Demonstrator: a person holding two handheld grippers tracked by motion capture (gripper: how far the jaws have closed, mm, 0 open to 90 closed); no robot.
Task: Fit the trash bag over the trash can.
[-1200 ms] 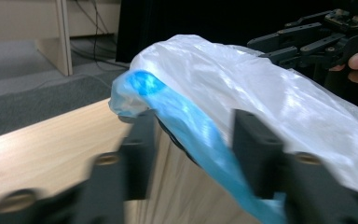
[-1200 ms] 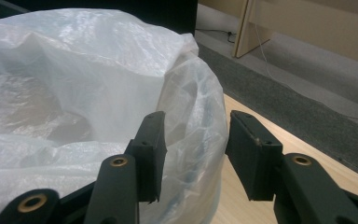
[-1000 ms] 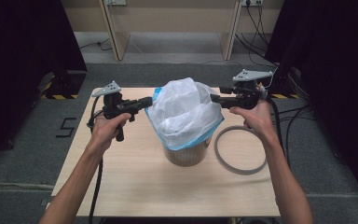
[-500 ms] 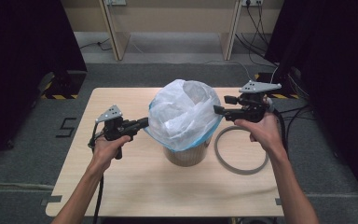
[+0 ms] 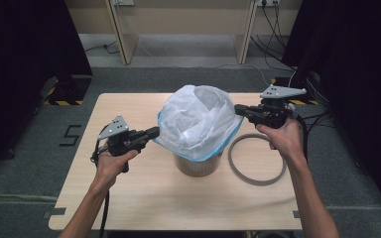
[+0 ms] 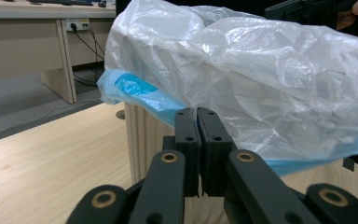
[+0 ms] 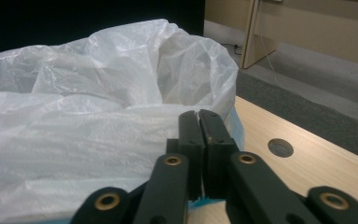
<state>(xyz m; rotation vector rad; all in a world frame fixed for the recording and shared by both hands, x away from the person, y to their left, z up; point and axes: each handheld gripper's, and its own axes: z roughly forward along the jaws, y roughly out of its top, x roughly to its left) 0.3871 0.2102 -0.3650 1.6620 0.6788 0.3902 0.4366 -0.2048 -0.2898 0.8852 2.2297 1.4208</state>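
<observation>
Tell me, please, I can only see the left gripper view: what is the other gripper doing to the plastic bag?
Observer: The right gripper has just closed its jaws, and the far rim of the bag looks pinched between them.
Operator: Is anything else on the table?
Observer: Yes, a grey ring lies flat on the table, just to the right of the wooden bin.
Operator: Is the bag open on top?
Observer: Yes, the high view shows its mouth gaping open above the bin.
</observation>
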